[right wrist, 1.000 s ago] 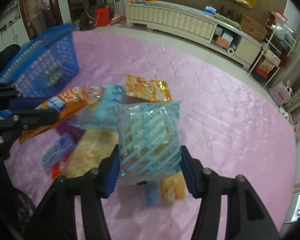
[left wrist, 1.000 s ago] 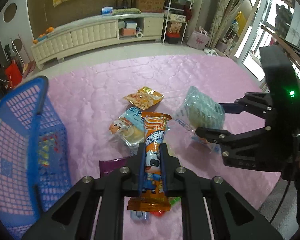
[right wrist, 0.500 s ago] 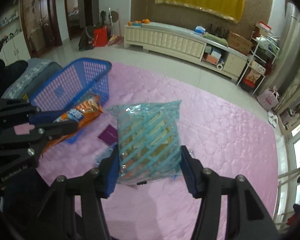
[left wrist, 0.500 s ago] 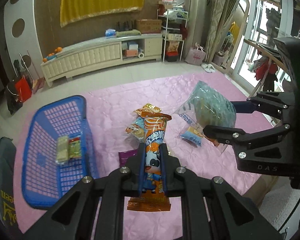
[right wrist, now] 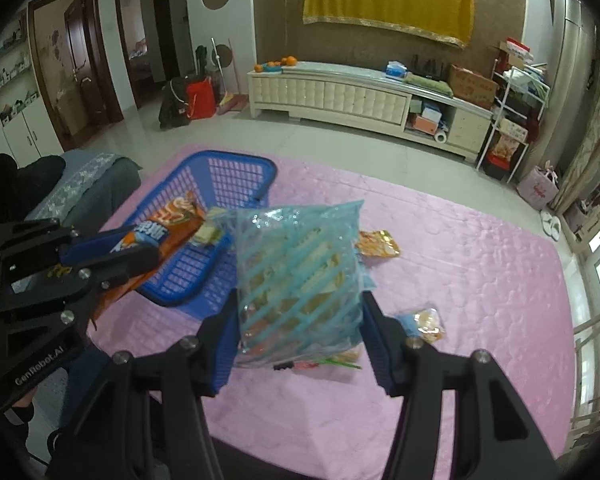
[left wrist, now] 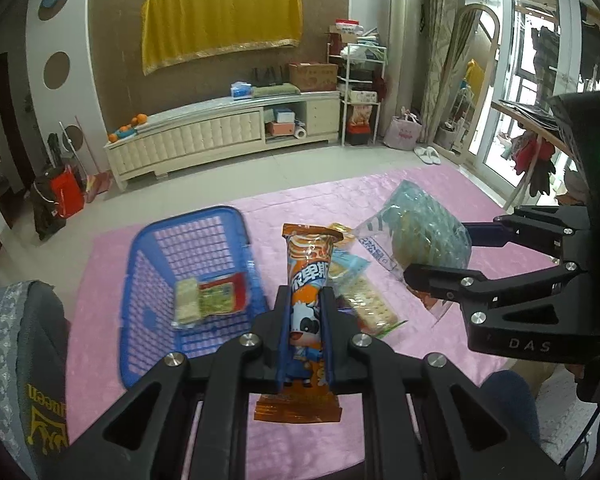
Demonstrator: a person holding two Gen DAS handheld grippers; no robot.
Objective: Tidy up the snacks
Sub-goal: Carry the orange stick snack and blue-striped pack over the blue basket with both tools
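Both claws carry one snack each above the pink-covered desk (left wrist: 452, 188), raised clear of the loose pile, apparently for transfer to the blue basket (left wrist: 148, 240). The left claw (left wrist: 305, 304) is pressed nearly together, pinching the slim orange snack bar (left wrist: 307, 264) across its narrow width, so the wrapper stands lengthwise between the fingers with its crimped lower end hanging free. The right claw (right wrist: 298, 320) stands at a middling spread, its pads clamped on the two sides of the bulky blue-striped snack bag (right wrist: 298, 268), a width set by the bag itself. The basket lies on the left part of the desk and already holds two flat packets (left wrist: 208, 298); its open top faces both claws, which suits dropping from above. Unsorted snacks remain on the cloth: a cracker pack (left wrist: 366, 304) just beside the left claw and a small orange pouch (right wrist: 378, 244) behind the striped bag. The striped bag hides much of the pile in the right wrist view, and the items under its lower edge cannot be identified. The printing on the basket's packets is too small to read. The person appears only as dark clothing at the frame edges.
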